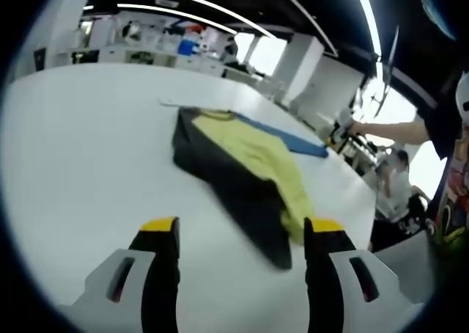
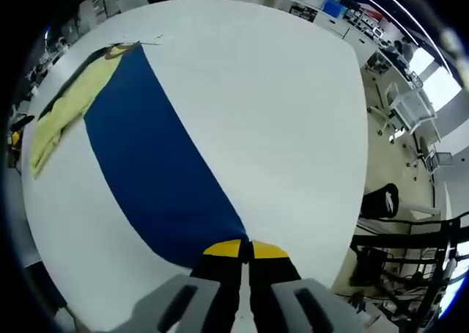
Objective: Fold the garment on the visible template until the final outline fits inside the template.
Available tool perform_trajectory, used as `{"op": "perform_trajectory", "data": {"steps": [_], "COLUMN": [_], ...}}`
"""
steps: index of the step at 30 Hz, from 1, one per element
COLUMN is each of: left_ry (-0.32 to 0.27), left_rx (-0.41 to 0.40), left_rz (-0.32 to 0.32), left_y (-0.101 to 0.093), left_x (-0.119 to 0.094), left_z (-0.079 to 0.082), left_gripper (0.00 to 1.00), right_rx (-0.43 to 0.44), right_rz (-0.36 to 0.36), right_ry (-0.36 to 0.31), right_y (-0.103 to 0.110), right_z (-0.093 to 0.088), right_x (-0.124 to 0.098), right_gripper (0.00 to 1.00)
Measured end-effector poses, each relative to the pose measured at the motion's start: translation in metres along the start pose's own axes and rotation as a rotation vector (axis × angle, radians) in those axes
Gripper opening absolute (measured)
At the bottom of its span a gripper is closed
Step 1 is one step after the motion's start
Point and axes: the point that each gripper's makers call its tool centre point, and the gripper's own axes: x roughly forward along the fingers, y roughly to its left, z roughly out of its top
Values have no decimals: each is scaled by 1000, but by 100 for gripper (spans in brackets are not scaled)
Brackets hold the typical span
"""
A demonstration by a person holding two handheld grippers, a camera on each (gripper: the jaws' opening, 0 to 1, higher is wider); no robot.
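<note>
Presently, in the left gripper view, the left gripper (image 1: 242, 234) hovered with jaws apart and empty above the white table (image 1: 80, 149). The garment (image 1: 238, 164), dark with a yellow-green panel, lay crumpled partly over the blue template (image 1: 297, 141).

In the right gripper view, the right gripper (image 2: 245, 251) had its jaws together at the template's (image 2: 157, 179) near edge; whether it pinched anything, I could not tell.

Judged step: early, garment not yet squared. Next move calls for taking a garment edge and folding inward.

You have a white table (image 1: 80, 149) before you. Directly on it lies a blue template (image 2: 157, 179), and the yellow and dark garment (image 1: 242, 164) lies partly over that template.
</note>
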Motion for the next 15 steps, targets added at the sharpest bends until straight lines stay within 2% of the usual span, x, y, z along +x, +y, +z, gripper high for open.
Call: {"op": "perform_trajectory", "data": {"steps": [5, 10, 12, 15], "left_ry": [0, -3, -5, -7], "left_rx": [-3, -6, -11, -10], "left_rz": [3, 8, 8, 10], "left_y": [1, 1, 0, 2], "left_x": [0, -1, -2, -4], "left_z": [-1, -1, -2, -2], "left_gripper": [65, 65, 65, 65], "right_rx": [1, 10, 17, 30], "right_rz": [-3, -11, -17, -14], "right_ry": [16, 26, 17, 6], "right_y": [7, 4, 11, 9], "right_z": [-3, -6, -8, -7], "right_x": [1, 5, -2, -5], "right_gripper": [0, 1, 5, 6]}}
